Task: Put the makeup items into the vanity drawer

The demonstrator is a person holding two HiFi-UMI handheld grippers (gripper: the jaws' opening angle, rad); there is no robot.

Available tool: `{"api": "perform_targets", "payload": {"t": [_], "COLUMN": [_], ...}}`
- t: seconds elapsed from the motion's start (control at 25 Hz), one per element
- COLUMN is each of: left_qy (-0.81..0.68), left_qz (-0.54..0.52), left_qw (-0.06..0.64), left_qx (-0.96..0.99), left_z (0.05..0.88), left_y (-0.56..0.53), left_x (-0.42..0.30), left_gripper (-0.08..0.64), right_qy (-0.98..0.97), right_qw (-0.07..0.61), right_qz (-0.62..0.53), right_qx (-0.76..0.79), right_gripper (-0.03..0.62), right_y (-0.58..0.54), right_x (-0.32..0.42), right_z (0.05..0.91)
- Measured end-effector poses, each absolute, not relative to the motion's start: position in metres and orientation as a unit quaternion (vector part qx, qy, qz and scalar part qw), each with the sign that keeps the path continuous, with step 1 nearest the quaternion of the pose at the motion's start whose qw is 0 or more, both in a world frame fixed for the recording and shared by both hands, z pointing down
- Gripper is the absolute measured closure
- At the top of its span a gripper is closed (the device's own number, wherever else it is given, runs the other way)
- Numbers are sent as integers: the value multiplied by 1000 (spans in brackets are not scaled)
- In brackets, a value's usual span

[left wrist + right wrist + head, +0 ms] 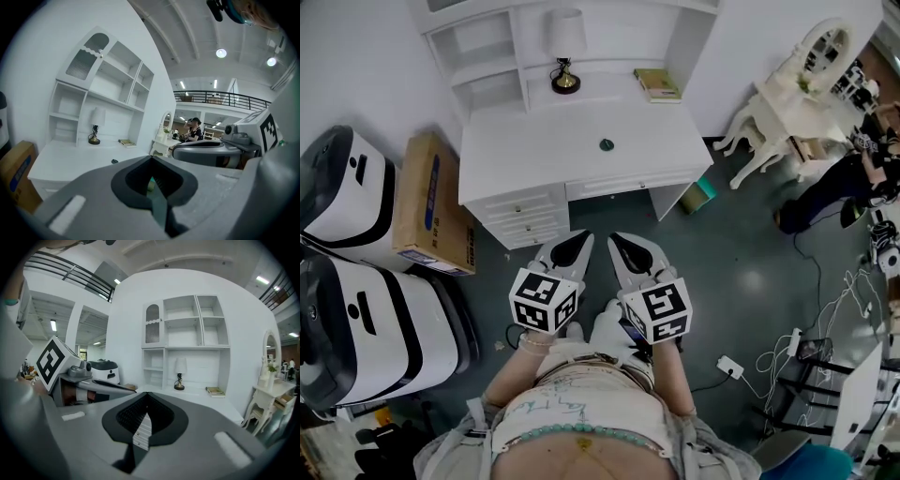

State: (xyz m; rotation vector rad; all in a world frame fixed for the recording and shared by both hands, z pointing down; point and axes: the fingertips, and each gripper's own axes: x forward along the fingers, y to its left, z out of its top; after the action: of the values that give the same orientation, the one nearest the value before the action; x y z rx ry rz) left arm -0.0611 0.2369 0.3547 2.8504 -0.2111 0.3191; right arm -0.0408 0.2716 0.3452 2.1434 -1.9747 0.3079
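While the small dark makeup item (607,144) sits alone mid-desk (525,150), a lamp (565,79) stands at its eleven o'clock and a book (657,84) at one. Closed drawers (525,217) lie at seven o'clock. At six, off the desk, left claw (584,236) and right claw (615,238) are clenched, empty.

Grey left tongs (579,240), right tongs (621,242); black-white marker cubes (546,300).

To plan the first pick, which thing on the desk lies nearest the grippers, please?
The small dark round item, alone in the middle of the desk; the lamp and book stand farther back.
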Motion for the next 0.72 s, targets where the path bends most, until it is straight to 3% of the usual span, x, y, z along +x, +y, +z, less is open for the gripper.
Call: {"api": "perform_targets", "payload": {"t": [0.72], "left_qy": [-135], "left_qz": [102], "left_qw": [130], "left_qx": [977], "left_z": [342], "left_y": [208], "left_x": [34], "left_gripper": [560], "right_qy": [-719], "right_qw": [115], "right_qz": [90], "right_qx": [679], "right_gripper": [566], "right_y": [238], "right_x": [57], "right_z": [334]}}
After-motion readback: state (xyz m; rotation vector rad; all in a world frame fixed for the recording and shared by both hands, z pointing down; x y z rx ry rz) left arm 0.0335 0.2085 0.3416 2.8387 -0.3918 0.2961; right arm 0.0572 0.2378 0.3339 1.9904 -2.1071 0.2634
